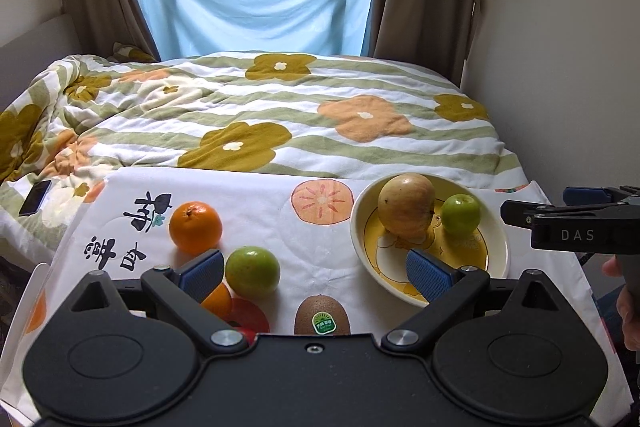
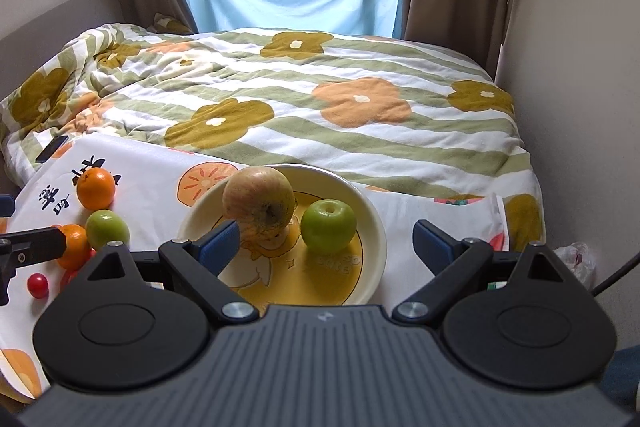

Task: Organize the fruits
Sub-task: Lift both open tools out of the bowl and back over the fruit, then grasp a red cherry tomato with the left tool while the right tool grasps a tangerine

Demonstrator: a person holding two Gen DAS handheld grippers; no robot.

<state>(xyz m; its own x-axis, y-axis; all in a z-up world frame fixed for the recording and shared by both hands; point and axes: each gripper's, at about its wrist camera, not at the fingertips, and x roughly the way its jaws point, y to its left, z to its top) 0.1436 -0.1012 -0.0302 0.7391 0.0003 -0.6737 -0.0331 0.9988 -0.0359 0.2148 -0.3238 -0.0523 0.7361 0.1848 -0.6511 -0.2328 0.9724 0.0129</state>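
The yellow bowl (image 2: pixel 372 223) sits on the white printed cloth (image 1: pixel 256 203) over the table, toward the right side, w/ two fruits in it: a big yellowish-red apple (image 2: pixel 260 201) at the left and a small green apple (image 2: pixel 329 225) just beside it at the right, apart but close. Rest of the bowl's floor is bare, showing a cartoon print. Loose fruit lies left of the bowl on the cloth: an orange (image 1: pixel 195 227) farthest back, a green apple (image 1: pixel 252 272) nearer, a 2nd orange (image 2: pixel 74 245) partly hidden behind the left gripper's finger, a kiwi (image 1: pixel 322 315) w/ a sticker at the near edge, and a small red tomato (image 2: pixel 38 285). Left gripper (image 1: pixel 316 271) hovers low over the near cloth, jaws spread wide, nothing between them; the green apple sits just inside its left finger. Right gripper (image 2: pixel 328 243) hangs over the bowl, jaws also spread, empty. Open cloth lies btw the loose fruit and the bowl. Table's far edge meets the bed w/ a floral quilt (image 1: pixel 280 115); a phone (image 1: pixel 35 197) lies on it at the left. A wall (image 1: pixel 560 67) runs close along the right.
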